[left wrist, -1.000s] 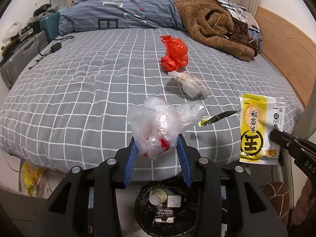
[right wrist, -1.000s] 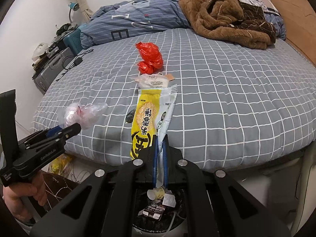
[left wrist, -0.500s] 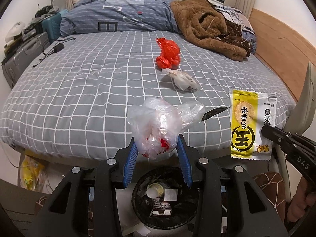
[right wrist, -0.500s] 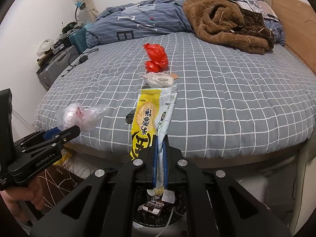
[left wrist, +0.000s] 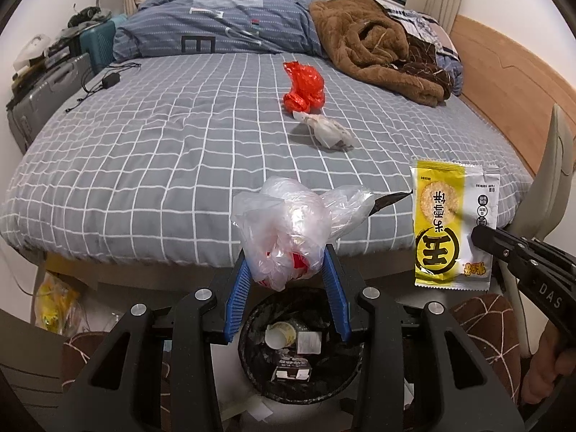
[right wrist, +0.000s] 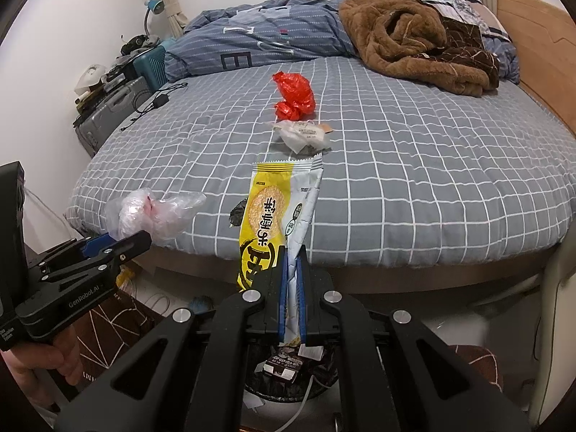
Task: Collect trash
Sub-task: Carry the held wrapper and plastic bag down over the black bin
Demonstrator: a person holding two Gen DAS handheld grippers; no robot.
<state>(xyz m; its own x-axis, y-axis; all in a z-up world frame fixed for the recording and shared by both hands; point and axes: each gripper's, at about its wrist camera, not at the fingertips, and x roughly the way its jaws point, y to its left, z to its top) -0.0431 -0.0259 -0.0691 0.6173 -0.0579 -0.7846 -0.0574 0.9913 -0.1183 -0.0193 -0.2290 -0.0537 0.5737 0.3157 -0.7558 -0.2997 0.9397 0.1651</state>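
Crumpled clear plastic bag (left wrist: 288, 226) sits clamped in my left gripper (left wrist: 286, 280) above the round black bin (left wrist: 252, 356); my right gripper (right wrist: 292, 280) pinches a yellow snack wrapper (right wrist: 268, 216) near the grey checked bed (left wrist: 162, 136).

Bed cover (left wrist: 151, 165): grey with a white grid. Duvet (left wrist: 223, 32): blue, striped. Blanket (left wrist: 370, 43): brown. Crumpled bag (left wrist: 304, 86): red. Snack wrapper (left wrist: 453, 223): yellow and white, black emblem. Trash bin (left wrist: 252, 327): black. Pads (left wrist: 235, 298): blue.
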